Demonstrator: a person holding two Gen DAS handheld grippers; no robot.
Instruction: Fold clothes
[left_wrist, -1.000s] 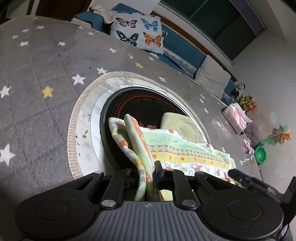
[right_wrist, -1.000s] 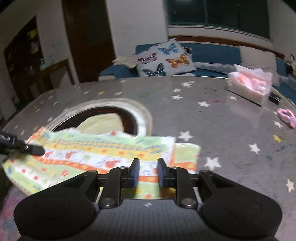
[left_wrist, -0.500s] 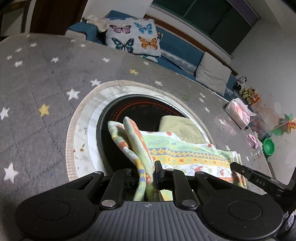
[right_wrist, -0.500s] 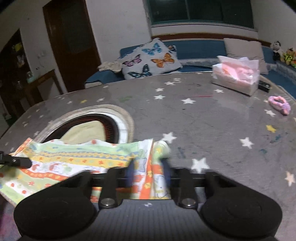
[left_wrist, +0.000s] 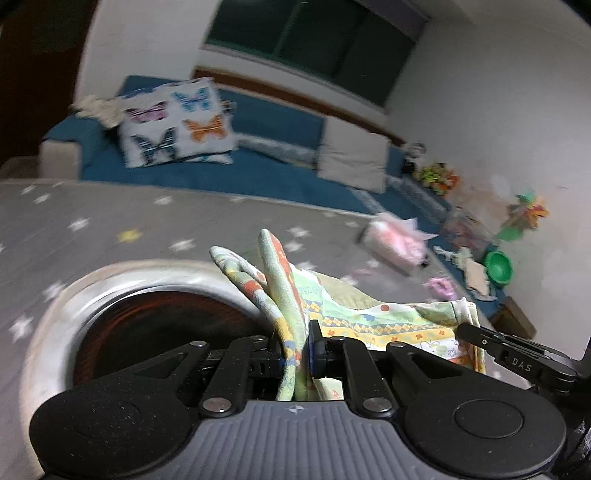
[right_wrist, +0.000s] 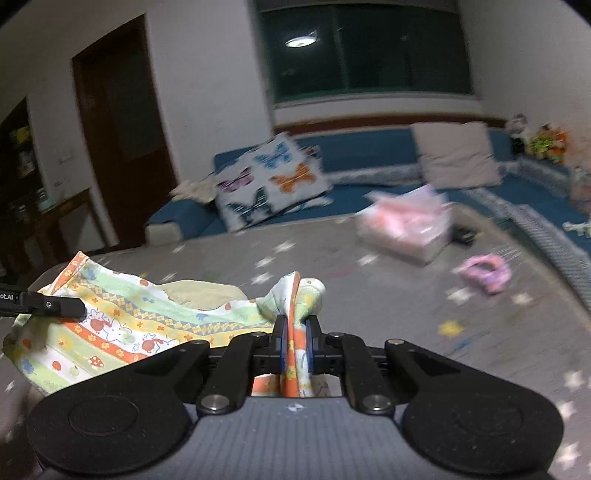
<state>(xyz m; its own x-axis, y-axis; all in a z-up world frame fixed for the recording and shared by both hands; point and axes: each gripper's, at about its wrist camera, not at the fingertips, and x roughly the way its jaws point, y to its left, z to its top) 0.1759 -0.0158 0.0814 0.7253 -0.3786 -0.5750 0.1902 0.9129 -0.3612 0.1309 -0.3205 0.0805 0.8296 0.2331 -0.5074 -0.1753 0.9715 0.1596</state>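
Note:
A patterned cloth (left_wrist: 369, 321) with green, yellow and orange stripes is stretched between both grippers above the grey star-print table (left_wrist: 110, 221). My left gripper (left_wrist: 297, 349) is shut on one bunched end of it. My right gripper (right_wrist: 295, 345) is shut on the other bunched end, and the cloth (right_wrist: 122, 325) spreads off to the left in that view. Each gripper's tip shows in the other's view: the right gripper (left_wrist: 476, 334) at the cloth's far end, the left gripper (right_wrist: 70, 308) at its left. A folded pale yellow-green piece (right_wrist: 203, 291) lies on the table behind the cloth.
A round dark inset (left_wrist: 155, 325) with a pale rim sits in the table under the left gripper. A pink tissue box (right_wrist: 406, 225) and a pink hair tie (right_wrist: 487, 271) lie at the far right of the table. A blue sofa with a butterfly cushion (right_wrist: 273, 181) stands behind.
The right gripper has shut on the cloth's end. Both grippers have lifted, raising the cloth off the table, and both views now tilt up toward the sofa and window.

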